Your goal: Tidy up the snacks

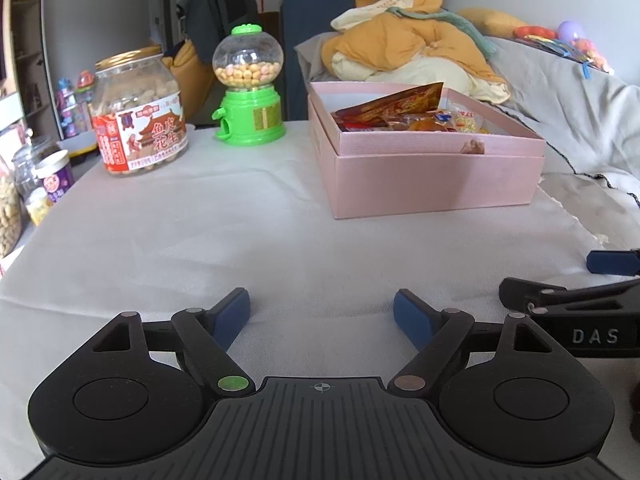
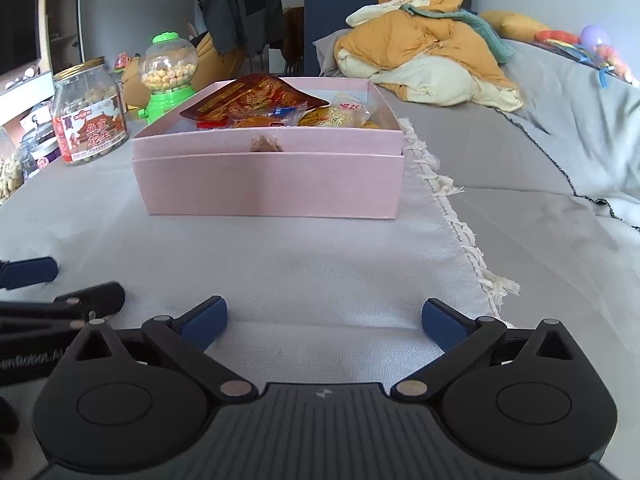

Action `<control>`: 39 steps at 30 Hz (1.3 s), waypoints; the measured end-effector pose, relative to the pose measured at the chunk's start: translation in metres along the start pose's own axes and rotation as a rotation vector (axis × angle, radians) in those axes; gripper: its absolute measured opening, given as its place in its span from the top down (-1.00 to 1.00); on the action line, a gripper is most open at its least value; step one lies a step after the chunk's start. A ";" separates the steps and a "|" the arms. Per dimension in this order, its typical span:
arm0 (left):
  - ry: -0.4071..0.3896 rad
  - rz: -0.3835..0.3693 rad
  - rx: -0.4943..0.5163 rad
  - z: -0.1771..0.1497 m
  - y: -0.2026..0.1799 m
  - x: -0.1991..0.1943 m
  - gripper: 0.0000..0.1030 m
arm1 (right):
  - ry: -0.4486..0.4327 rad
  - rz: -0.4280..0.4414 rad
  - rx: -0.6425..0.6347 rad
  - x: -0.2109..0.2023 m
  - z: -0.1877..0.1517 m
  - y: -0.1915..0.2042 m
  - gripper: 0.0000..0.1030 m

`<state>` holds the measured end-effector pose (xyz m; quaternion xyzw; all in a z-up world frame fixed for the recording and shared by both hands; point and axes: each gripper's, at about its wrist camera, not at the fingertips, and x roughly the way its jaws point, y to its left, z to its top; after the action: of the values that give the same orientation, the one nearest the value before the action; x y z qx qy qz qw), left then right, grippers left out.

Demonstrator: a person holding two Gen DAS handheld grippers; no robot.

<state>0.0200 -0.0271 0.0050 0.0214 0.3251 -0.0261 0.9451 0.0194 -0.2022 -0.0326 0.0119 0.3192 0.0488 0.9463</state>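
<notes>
I held my left hand-held gripper [image 1: 322, 318] low over the near part of the table [image 1: 200, 232], and its two blue fingers [image 1: 232, 318] were spread wide with nothing between them. My right hand-held gripper [image 2: 324, 322] was just beside it, near the right edge of the table, and it was wide apart too and held nothing. From the left camera I could see the tip of my right one poking in at the side. The table had a pale cloth [image 2: 304, 264] on it with a frayed fringe down its right edge. The pink box [image 1: 432, 176] sat toward the far right corner of the table, with its lid off. The snacks [image 2: 276, 110] were inside the box: a big red packet [image 1: 396, 106] leaned up at the back, and some small wrapped cakes [image 2: 344, 114] lay in front of it. Along the far edge, to the left of the box, stood a green candy machine [image 1: 249, 84] with little round balls in its clear top. At the far left corner stood a big clear jar [image 1: 138, 114] of nuts with a gold lid and a red label. A pile of yellow bedding [image 2: 424, 56] lay on the grey sofa behind the table.
</notes>
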 end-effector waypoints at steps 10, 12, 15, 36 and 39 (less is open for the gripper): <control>0.000 -0.002 -0.002 0.000 0.000 0.000 -0.66 | -0.002 0.002 0.014 0.000 -0.002 -0.001 -1.00; 0.000 -0.002 -0.003 0.000 0.000 0.000 -0.66 | -0.002 0.002 0.014 0.000 -0.002 -0.001 -1.00; 0.000 -0.002 -0.003 0.000 0.000 0.000 -0.65 | -0.002 0.002 0.014 -0.001 -0.002 -0.001 -1.00; -0.001 0.000 -0.001 0.000 0.000 0.000 -0.66 | -0.002 0.002 0.014 0.000 -0.002 -0.001 -1.00; -0.001 -0.001 -0.002 0.000 0.001 0.000 -0.66 | -0.002 0.002 0.014 0.000 -0.002 -0.001 -1.00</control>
<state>0.0200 -0.0265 0.0051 0.0201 0.3247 -0.0264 0.9452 0.0181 -0.2034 -0.0338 0.0190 0.3184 0.0473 0.9466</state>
